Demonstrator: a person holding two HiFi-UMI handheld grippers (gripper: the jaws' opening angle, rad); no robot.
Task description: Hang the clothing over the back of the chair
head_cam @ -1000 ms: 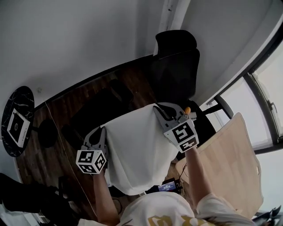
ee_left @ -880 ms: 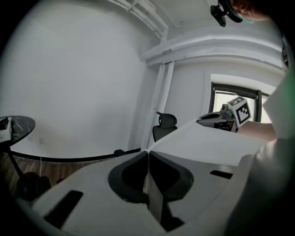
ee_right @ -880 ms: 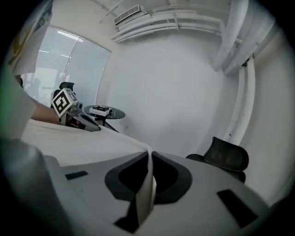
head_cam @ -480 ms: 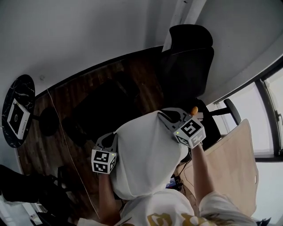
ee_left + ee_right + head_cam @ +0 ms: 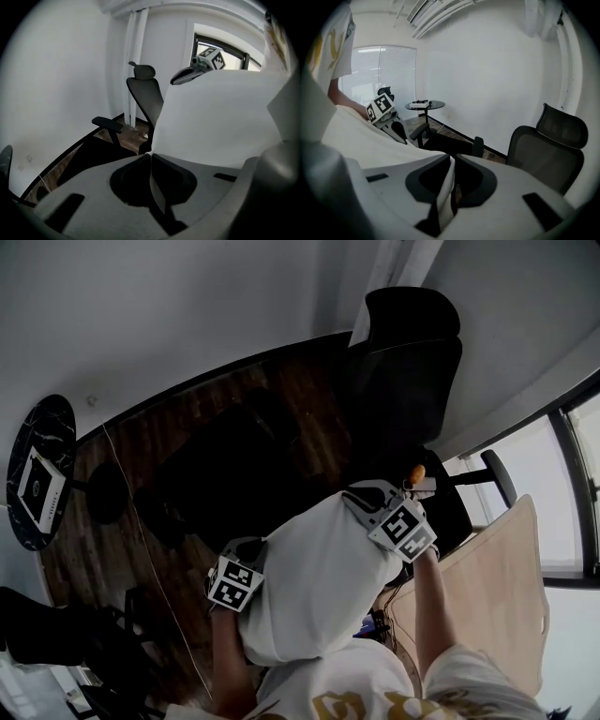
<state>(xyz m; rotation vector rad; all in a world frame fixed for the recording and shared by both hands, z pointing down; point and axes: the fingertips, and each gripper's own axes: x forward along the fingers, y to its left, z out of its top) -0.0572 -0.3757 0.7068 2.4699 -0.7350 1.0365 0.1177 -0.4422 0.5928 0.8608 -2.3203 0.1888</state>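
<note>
A white garment (image 5: 319,577) hangs stretched between my two grippers, just in front of the person. My left gripper (image 5: 255,545) is shut on its left edge, and the cloth (image 5: 220,117) runs up from the closed tips (image 5: 151,154). My right gripper (image 5: 361,498) pinches the right edge. Its jaws (image 5: 451,157) are opening, with a fold of cloth (image 5: 361,140) still pressed between them. A black high-backed chair (image 5: 408,381) with a headrest stands beyond the garment by the wall. It also shows as the chair (image 5: 145,96) and the chair (image 5: 548,150).
A round black side table (image 5: 28,451) with a white box on it stands at the far left. A light wooden board (image 5: 497,596) leans at the right under the window. A black armrest (image 5: 497,476) pokes out beside the right gripper. Dark wood floor runs along the white wall.
Both grippers have come down and closer to the person with the garment. The cloth, spread wide before, now sags in a rounder bundle between them.
</note>
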